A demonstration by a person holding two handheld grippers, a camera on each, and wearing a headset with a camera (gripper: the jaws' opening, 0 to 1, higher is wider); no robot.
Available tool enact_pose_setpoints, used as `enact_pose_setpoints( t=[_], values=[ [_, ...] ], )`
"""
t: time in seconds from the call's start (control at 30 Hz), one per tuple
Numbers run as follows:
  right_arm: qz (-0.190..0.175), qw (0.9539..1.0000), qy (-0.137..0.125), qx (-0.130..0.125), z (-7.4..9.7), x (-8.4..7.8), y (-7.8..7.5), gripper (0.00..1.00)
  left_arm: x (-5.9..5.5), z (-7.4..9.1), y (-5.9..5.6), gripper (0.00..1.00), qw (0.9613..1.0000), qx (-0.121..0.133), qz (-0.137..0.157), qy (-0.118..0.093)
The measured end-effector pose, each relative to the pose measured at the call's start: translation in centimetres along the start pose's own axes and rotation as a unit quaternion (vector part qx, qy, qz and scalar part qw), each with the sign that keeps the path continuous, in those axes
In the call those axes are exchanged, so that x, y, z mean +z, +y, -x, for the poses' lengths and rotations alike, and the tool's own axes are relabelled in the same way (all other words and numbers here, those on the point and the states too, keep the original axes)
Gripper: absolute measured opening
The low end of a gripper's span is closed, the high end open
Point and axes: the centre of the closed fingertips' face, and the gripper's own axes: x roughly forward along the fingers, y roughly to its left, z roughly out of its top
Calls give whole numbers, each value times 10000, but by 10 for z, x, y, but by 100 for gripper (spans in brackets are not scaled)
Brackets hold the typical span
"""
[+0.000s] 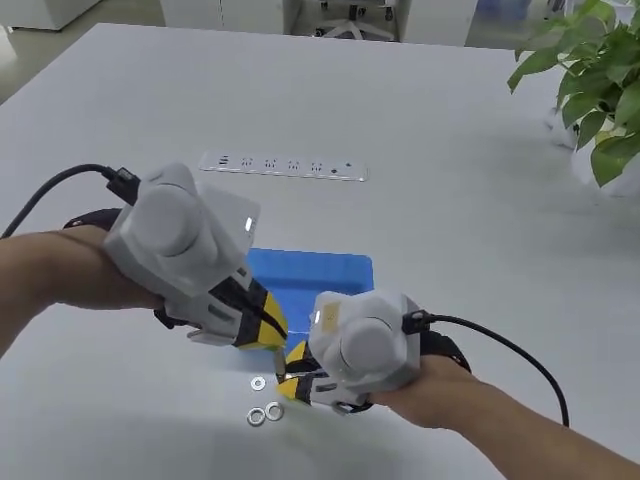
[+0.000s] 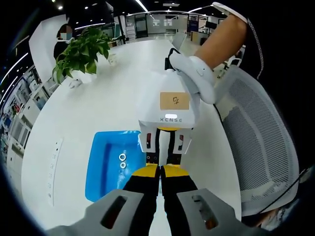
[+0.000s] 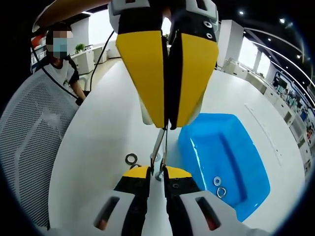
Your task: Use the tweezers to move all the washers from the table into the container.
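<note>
finding: my left tongs (image 3: 167, 123) are closed on the tweezers (image 3: 160, 145). in the right gripper view the two thin steel legs come out of the seam between the yellow pads (image 3: 145, 73) and run down to my right tongs (image 3: 157, 172). the right tongs are drawn nearly together, with the tweezer tips lying in the narrow gap. i cannot tell whether they press on the legs or merely flank them. something small and pale sits at the tips, too small to identify.

location of work: three washers (image 1: 258, 383) lie on the tabletop (image 1: 420, 220) just beside the right tongs, one apart and two close together. the blue container (image 1: 335, 272) stands just beyond, near both tongs. in the left gripper view two more washers lie on its floor. i judge the task partly done.

handling: the washers are thin, flat, hard metal rings, light, and likely to skate on the smooth tabletop. the tweezers are slim and springy, liable to twist between the pads. i judge the best hold to be one leg through the hole and the other outside the rim, closed with gentle pressure. risk: a hard pinch may flick a washer away.
</note>
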Motion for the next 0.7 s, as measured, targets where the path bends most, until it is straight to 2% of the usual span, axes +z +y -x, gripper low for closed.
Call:
enact_pose_setpoints(
  t=[0.63,0.7],
  values=[
    [-26,10000,6,-76,4,-2,-3,13,4,-2,2,5,10000,1,-30,-46],
    [-27,10000,34,-86,4,-3,-3,13,1,-4,2,5,10000,3,-49,7]
  ],
)
